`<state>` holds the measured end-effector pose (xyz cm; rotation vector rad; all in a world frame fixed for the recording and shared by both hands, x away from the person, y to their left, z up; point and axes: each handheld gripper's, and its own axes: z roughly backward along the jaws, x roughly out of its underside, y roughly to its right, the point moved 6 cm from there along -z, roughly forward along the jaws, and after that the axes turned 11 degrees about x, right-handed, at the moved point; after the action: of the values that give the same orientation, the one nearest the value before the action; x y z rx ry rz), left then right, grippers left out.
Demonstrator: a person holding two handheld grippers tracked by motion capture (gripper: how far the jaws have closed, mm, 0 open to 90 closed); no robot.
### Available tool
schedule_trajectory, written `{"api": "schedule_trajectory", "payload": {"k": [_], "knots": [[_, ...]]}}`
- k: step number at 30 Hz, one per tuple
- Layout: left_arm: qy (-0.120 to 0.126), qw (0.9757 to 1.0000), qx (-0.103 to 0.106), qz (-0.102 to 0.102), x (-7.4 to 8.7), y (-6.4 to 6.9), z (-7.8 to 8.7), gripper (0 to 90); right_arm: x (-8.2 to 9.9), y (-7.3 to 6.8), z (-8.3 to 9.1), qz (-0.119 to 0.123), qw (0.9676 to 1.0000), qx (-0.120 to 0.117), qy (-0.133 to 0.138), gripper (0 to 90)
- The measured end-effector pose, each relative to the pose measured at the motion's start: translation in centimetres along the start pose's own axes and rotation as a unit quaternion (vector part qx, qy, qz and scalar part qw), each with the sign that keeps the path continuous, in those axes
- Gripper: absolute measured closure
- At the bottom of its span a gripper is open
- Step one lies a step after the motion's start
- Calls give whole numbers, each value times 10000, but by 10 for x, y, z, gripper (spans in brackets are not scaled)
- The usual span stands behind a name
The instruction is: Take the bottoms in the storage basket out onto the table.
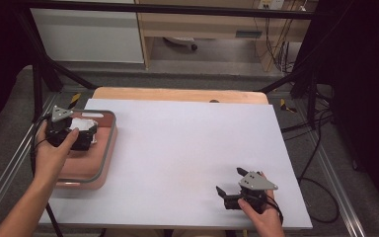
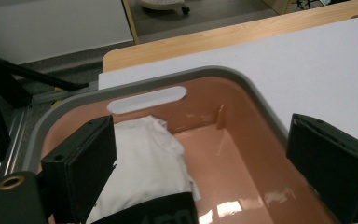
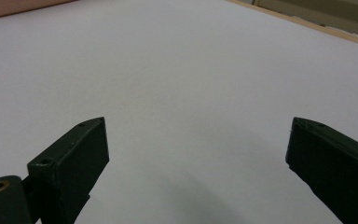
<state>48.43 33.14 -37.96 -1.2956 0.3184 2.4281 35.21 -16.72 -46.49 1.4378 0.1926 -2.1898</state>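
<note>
- Left gripper (image 1: 90, 134), jaws spread wide, hangs over a pink basin (image 1: 109, 143) at the bench's (image 1: 187, 148) left edge.
- White cloth (image 2: 142, 163) lies inside the basin, beneath the jaws.
- Right gripper (image 1: 229, 181), jaws apart and empty, rests near the bench's front right.

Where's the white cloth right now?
The white cloth lies inside the pink bin at the table's left edge, bunched in its near-left part, with the open left gripper hovering just over it.
</note>
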Motion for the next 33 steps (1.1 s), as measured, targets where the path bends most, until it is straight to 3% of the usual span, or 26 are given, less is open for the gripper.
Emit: {"api": "schedule_trajectory", "payload": {"k": [10, 12, 17, 20, 23, 25, 29, 33], "knots": [[-181, 9995, 65, 249, 5, -10, -1, 91, 0, 0, -1, -53, 9999, 10, -98, 65], [-348, 9989, 65, 323, 7, -12, -2, 100, 0, -1, -2, -59, 9999, 2, -111, 64], [-567, 9980, 62, 276, 14, -12, -11, 105, 2, -1, -3, -56, 9999, -9, -150, 64], [-558, 9978, 89, 347, 16, -16, -17, 105, 1, -1, -2, -70, 9999, -19, -127, 64], [-610, 9975, -134, 317, 19, -24, -19, 105, 1, -2, -1, -42, 9999, -37, -112, 64], [-650, 9969, -181, 400, 21, -26, -19, 105, 1, -2, -1, -40, 9999, -46, -115, 63], [-853, 9956, -241, 292, 25, -26, -25, 100, 0, -2, -2, -121, 9998, -84, -101, 64], [-1035, 9934, -370, 343, 31, -32, -32, 90, 1, -1, -1, -130, 9998, -73, -109, 64]]}}
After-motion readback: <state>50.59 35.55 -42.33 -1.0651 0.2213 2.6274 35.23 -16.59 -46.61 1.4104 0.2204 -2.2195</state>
